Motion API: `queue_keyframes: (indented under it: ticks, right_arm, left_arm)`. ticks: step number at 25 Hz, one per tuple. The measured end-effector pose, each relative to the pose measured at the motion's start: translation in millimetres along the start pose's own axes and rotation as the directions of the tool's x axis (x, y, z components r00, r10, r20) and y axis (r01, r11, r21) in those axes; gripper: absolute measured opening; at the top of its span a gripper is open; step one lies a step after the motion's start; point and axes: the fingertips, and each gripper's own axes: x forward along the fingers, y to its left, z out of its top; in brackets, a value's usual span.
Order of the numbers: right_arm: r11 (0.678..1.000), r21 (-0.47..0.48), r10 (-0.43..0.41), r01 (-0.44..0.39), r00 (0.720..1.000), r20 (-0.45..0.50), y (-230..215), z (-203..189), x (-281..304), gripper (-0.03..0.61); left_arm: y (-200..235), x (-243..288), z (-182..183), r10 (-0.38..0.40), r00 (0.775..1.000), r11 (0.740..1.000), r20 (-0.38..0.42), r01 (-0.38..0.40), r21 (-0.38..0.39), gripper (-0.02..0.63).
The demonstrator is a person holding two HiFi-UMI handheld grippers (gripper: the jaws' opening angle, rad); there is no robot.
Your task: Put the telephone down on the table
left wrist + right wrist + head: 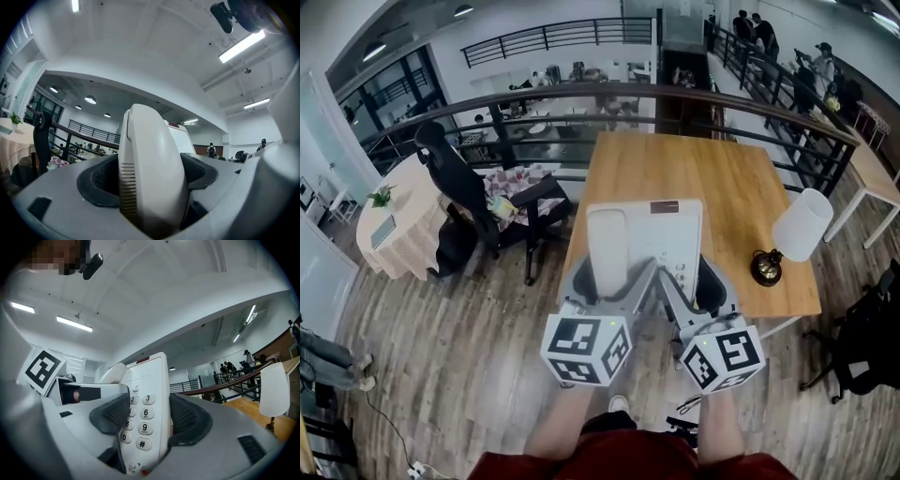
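Observation:
A white desk telephone (649, 242) hangs in the air over the near edge of the wooden table (675, 178), held from both sides. My left gripper (614, 281) is shut on its handset side; the handset (150, 173) fills the left gripper view, squeezed between the dark pads (101, 180). My right gripper (689, 286) is shut on the keypad side, and the keypad (140, 420) stands upright between its pads (185, 418). The phone's underside is hidden.
A small lamp with a white shade (802, 225) and dark base (766, 267) stands at the table's right near corner. A black office chair (502, 211) sits left of the table. A railing (609, 94) runs behind it. Wood floor lies below.

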Motion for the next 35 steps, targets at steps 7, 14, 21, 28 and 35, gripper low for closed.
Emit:
queue_keyframes:
  ticks: [7,14,21,28,35]
  right_arm:
    - [1.000,-0.001,-0.013,0.013,1.000,-0.027,5,-18,46,0.268]
    - [1.000,0.017,-0.013,0.014,0.998,-0.065,-4,-39,66,0.268]
    - [0.999,0.048,0.031,-0.025,0.991,-0.130,-23,-71,88,0.268]
    - [0.993,0.101,0.073,-0.054,0.977,-0.202,-43,-113,117,0.268]
    - [0.983,0.167,0.122,-0.077,0.952,-0.281,-62,-167,139,0.268]
  left_arm:
    - [46,21,-3,-0.003,1.000,1.000,-0.016,0.003,-0.020,0.413]
    - [65,39,-20,0.008,0.999,0.999,-0.053,-0.010,-0.045,0.412]
    - [84,61,-50,0.066,0.993,0.994,-0.100,-0.074,-0.078,0.413]
    - [111,89,-85,0.128,0.978,0.984,-0.164,-0.146,-0.102,0.413]
    - [137,111,-134,0.188,0.949,0.965,-0.254,-0.226,-0.130,0.413]
